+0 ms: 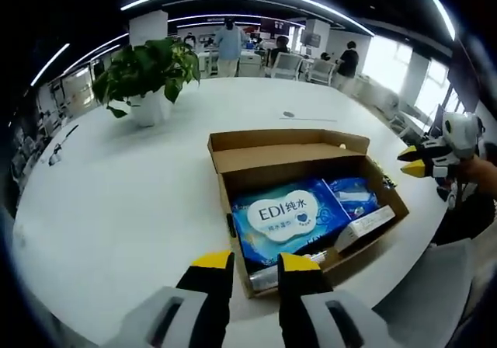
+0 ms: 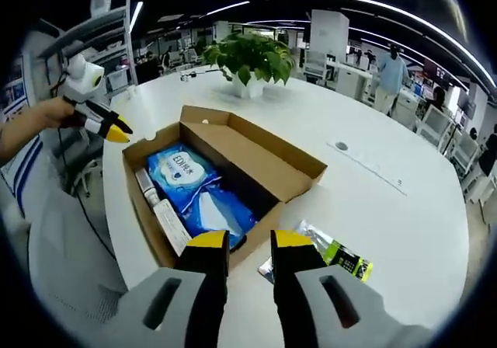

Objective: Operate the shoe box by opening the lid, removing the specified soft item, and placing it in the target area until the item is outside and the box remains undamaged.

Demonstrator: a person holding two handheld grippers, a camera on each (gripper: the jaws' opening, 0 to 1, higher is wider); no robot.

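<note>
The brown shoe box (image 1: 388, 193) (image 2: 144, 208) lies on the white round table with its lid (image 1: 287, 147) (image 2: 260, 158) folded back. Inside it lies a soft blue wipes pack (image 1: 283, 216) (image 2: 180, 173), with a second blue pack (image 1: 353, 195) (image 2: 221, 212) and a long white box (image 1: 365, 227) (image 2: 169, 227) beside it. My left gripper (image 1: 256, 262) (image 2: 109, 127) is open at the box's near edge, holding nothing. My right gripper (image 2: 250, 241) (image 1: 419, 161) is open too, just short of the box's other side, with nothing between its fingers.
A potted plant (image 1: 151, 72) (image 2: 252, 57) stands on the table beyond the box. A silver and green packet (image 2: 334, 256) lies on the table to the right of my right gripper. People and chairs are at the far side of the room.
</note>
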